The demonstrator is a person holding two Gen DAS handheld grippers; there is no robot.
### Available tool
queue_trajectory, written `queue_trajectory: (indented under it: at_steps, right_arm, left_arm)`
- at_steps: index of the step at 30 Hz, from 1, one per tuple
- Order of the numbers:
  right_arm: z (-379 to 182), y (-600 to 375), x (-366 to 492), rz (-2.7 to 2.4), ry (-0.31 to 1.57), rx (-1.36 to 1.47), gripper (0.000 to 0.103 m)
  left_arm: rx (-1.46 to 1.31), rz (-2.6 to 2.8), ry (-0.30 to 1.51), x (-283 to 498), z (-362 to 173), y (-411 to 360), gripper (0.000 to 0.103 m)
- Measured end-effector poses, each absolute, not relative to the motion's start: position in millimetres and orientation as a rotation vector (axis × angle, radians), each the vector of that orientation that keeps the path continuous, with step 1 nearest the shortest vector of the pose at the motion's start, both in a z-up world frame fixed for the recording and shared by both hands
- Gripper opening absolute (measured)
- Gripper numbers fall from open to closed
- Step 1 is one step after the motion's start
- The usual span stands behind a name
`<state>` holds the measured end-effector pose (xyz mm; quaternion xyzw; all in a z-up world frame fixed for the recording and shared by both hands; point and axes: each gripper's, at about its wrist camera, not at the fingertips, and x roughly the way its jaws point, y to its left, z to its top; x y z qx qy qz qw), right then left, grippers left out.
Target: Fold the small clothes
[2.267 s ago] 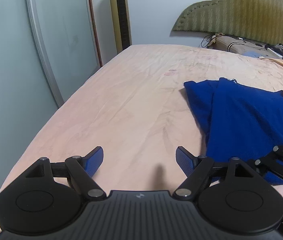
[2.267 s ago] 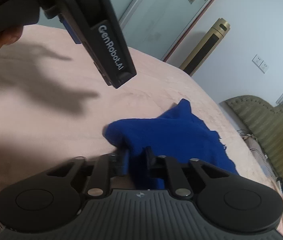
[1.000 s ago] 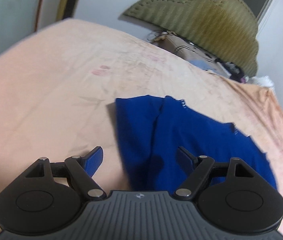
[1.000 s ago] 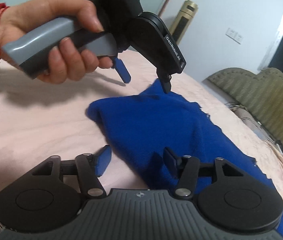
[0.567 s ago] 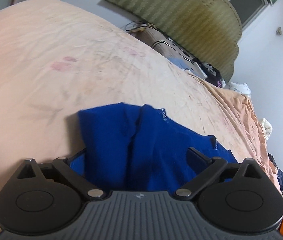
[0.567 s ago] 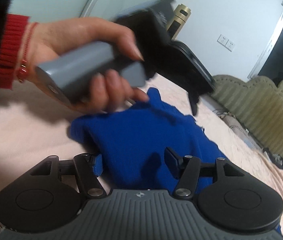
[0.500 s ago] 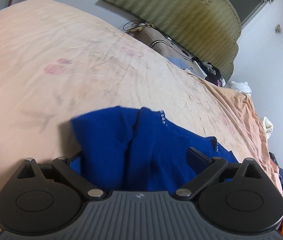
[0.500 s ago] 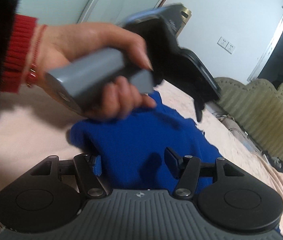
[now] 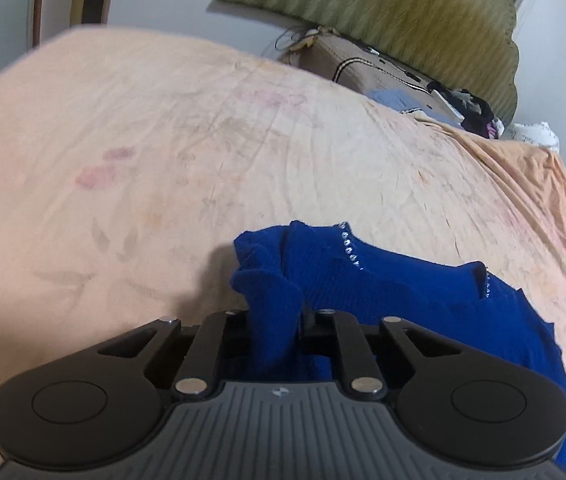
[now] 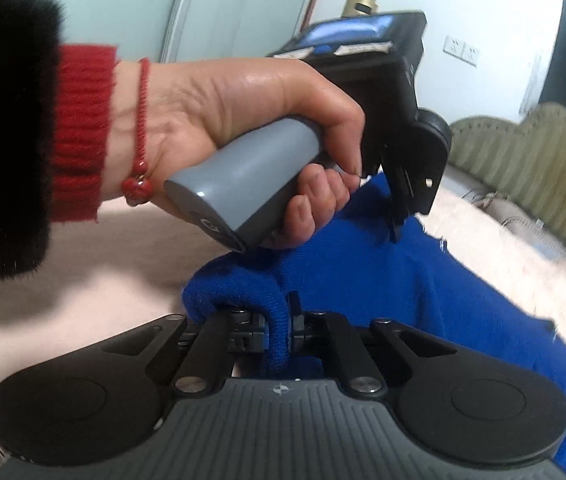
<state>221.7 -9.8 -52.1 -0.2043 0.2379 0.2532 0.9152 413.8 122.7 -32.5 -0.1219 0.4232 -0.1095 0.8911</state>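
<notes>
A blue knit garment (image 9: 383, 280) with a row of small studs (image 9: 349, 246) lies on the peach bed sheet (image 9: 163, 160). My left gripper (image 9: 275, 312) has its jaws closing, and a raised fold of the garment's near-left edge is pinched between them. In the right wrist view my right gripper (image 10: 279, 316) is closing too, with a rolled edge of the blue garment (image 10: 423, 280) clamped in it. A hand (image 10: 243, 112) holds the left gripper (image 10: 397, 220) just beyond, its tips down on the cloth.
An olive padded headboard (image 9: 383, 12) stands at the far end of the bed, with a pillow and loose items (image 9: 403, 84) in front of it. A red cuff and black sleeve (image 10: 23, 132) fill the left of the right wrist view.
Both grippers, open over the garment half a second ago, have shut on its near edge. The cloth bunches up between each pair of jaws. The left hand has shifted across the bed.
</notes>
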Motion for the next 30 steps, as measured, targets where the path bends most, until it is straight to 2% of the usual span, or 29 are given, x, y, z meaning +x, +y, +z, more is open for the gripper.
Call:
queue_trajectory:
  at_steps: [8, 30]
  right_arm:
    - [-25.9, -46.9, 200.2, 0.492, 0.419, -0.35, 0.008]
    - [-0.5, -145.7, 150.6, 0.322, 0.361, -0.192, 0.005]
  left_arm:
    - [-0.014, -0.142, 0.782, 385.5, 12.6, 75.2, 0.013]
    - [0.096, -0.107, 0.716, 362.0, 53.5, -16.1, 0.013]
